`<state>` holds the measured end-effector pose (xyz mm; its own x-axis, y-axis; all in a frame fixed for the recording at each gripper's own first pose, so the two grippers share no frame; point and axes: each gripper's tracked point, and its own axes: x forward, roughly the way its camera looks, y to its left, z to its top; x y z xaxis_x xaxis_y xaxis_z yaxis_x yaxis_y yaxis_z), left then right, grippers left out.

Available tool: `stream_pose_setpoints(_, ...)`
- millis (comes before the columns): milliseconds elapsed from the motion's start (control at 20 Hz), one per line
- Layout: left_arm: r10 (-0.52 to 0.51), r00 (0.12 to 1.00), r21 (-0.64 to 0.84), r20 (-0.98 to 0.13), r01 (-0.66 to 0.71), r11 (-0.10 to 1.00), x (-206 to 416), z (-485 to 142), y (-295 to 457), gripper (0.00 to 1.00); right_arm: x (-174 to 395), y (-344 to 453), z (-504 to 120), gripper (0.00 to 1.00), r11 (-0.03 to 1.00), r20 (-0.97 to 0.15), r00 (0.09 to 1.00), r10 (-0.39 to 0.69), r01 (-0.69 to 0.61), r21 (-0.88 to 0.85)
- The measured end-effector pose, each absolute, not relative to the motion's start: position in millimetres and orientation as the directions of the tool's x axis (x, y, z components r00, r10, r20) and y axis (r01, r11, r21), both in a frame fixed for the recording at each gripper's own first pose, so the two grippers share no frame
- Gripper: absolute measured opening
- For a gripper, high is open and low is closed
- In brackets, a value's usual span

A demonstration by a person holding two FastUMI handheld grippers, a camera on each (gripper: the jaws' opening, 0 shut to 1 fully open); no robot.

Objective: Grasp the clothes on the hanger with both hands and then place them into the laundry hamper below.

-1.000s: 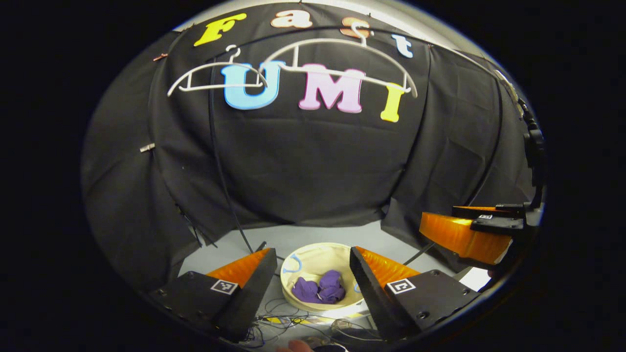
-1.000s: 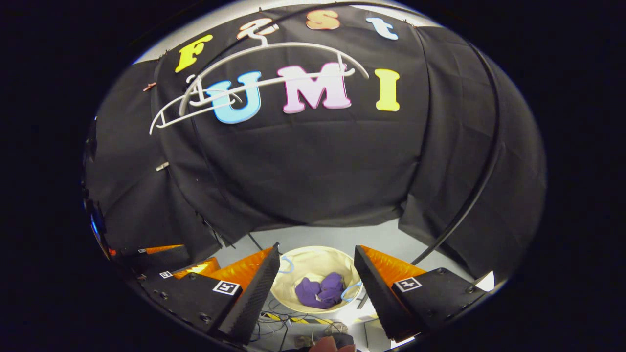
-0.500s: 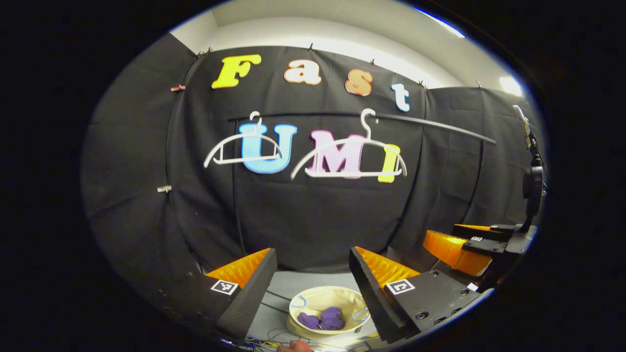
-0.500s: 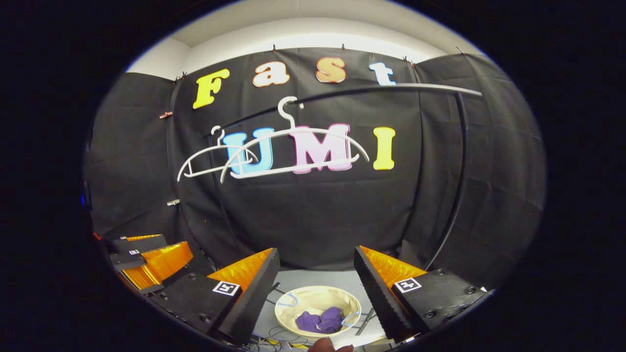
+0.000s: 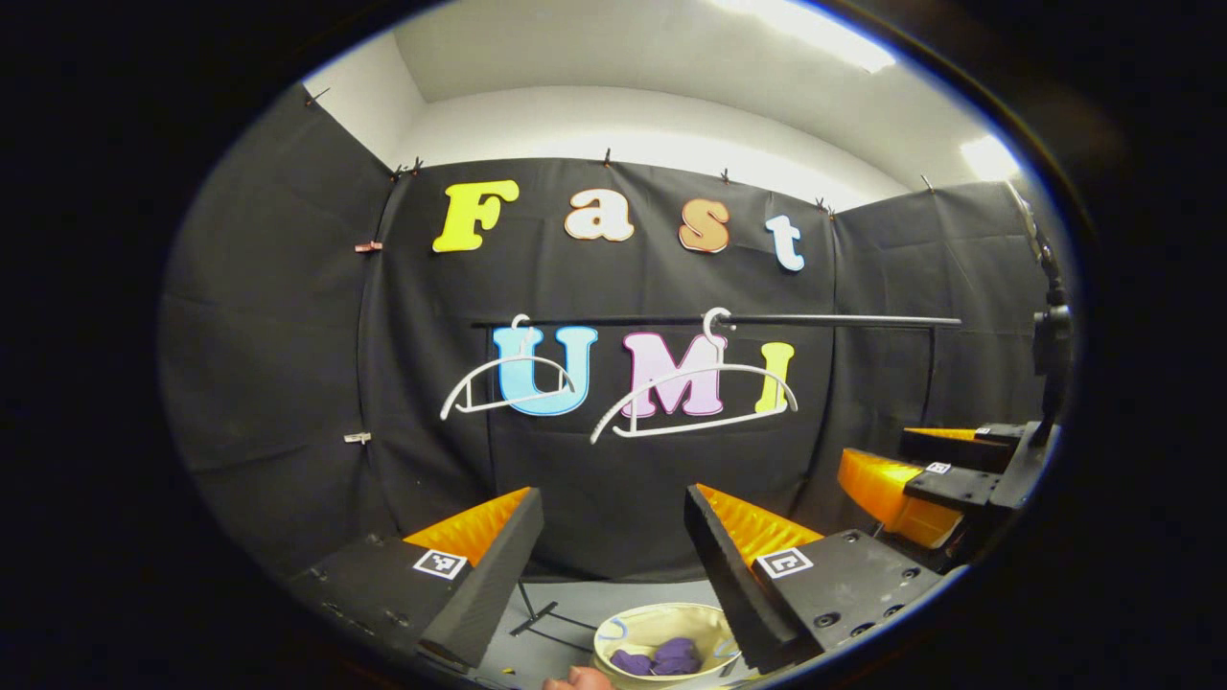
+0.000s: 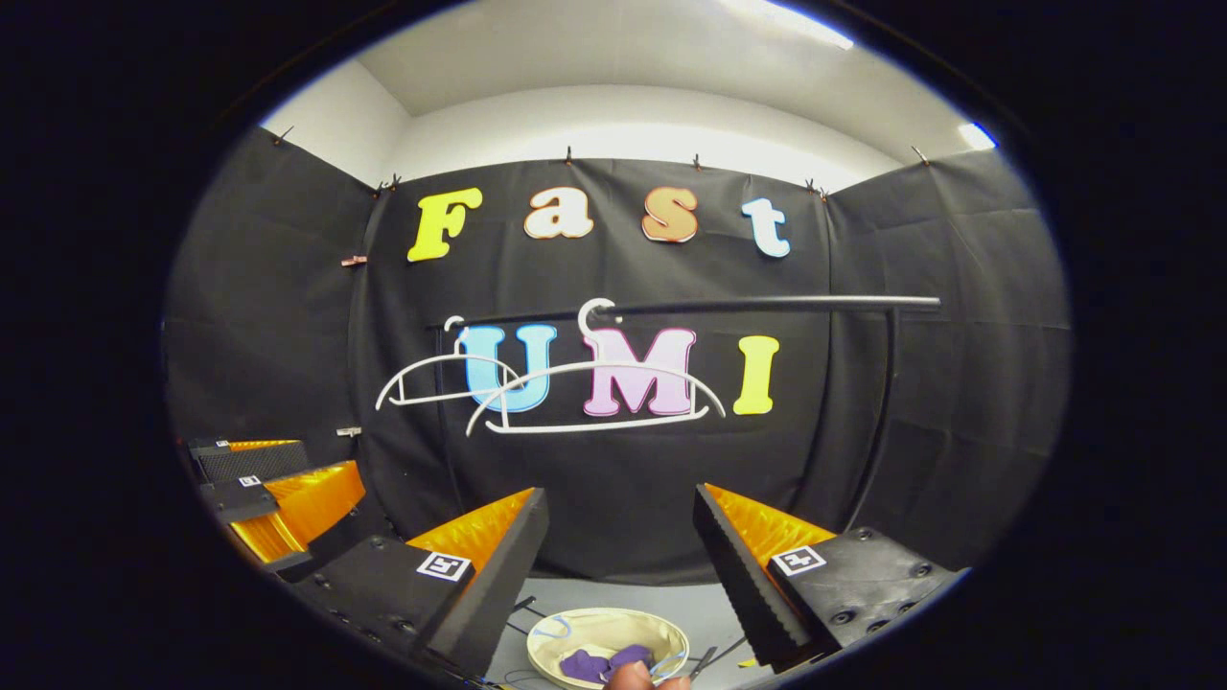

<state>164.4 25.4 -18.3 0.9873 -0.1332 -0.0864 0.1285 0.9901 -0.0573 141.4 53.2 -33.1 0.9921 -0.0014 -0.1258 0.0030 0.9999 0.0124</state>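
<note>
Both claws were held up and level, facing the black cloth wall of the booth. The left claw (image 5: 613, 513) had its fingers set wide apart with nothing between them. The right claw (image 6: 621, 517) stood the same way, fingers spread and gripping nothing. In the left gripper view the right claw appeared at the right edge, and in the right gripper view the left claw appeared at the lower left edge; each sat well clear of the other.

A dark horizontal rail (image 6: 767, 304) ran across the wall, and two white hangers hung from it. The nearer hanger (image 6: 594, 393) and the farther hanger (image 6: 431, 379) were both bare, and they overlapped in the right gripper view. In the left gripper view the same two hung side by side, apart.

The laundry hamper (image 5: 637, 628), a cream round basket, sat on the grey floor (image 5: 575, 599) below the rail, low between the fingers in both views. The clothes (image 5: 661, 659), a bunched purple bundle, lay inside the hamper at its bottom. Pale blue loops showed at the hamper's rim, probably handles, though the view was too small to be sure. A fingertip (image 6: 628, 678) of the person intruded at the bottom edge of the right gripper view.
</note>
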Motion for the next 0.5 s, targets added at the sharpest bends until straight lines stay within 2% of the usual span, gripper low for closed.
stream_pose_setpoints(250, -0.105, 0.994, -0.021, -0.037, 0.104, 0.994, 158, -2, 33, 0.94, 140, 52, -7, 1.0, 1.0, -0.063, 0.998, -0.006, 0.007, 0.023)
stream_pose_setpoints(450, -0.096, 0.995, -0.051, -0.025, 0.095, 0.994, 156, 9, 39, 0.92, 139, 57, -3, 0.98, 1.0, -0.046, 0.999, -0.007, 0.008, 0.014)
stream_pose_setpoints(500, -0.09, 0.996, -0.05, -0.025, 0.089, 0.995, 157, 10, 42, 0.94, 140, 57, -4, 1.0, 1.0, -0.046, 0.999, -0.011, 0.011, 0.008)
